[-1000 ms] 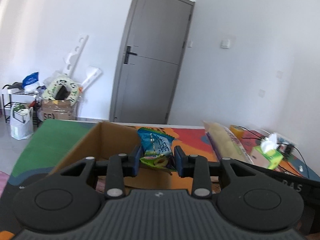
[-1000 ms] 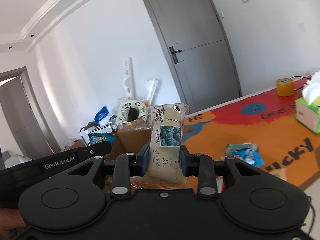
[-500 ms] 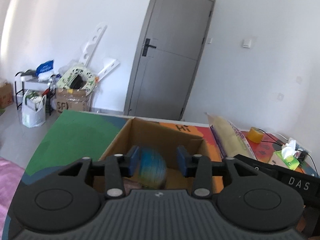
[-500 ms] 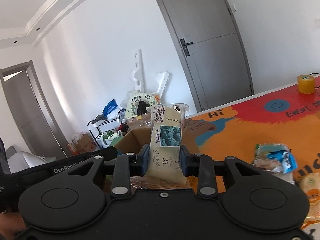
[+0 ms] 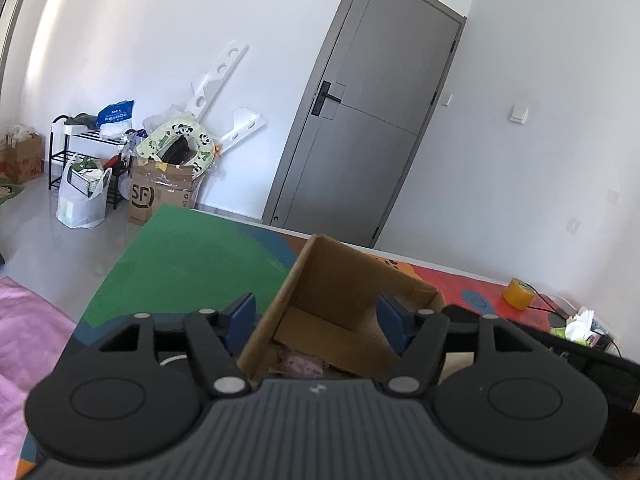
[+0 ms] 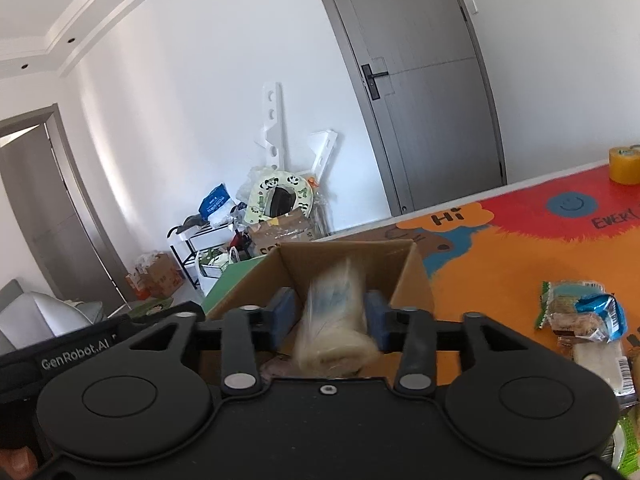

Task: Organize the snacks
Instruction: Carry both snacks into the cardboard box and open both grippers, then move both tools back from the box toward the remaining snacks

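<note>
Blurred snack pack (image 6: 338,320) between parted jaws

The left gripper (image 5: 316,320), which clamped a blue-green snack bag a second ago, now stands wide apart and empty over the cardboard box (image 5: 340,304), the bag gone from between its fingers. The right gripper (image 6: 330,320) has spread too: its pale bread packet (image 6: 336,320), upright and sharp before, is now blurred, tilted and loose above the box.
</note>
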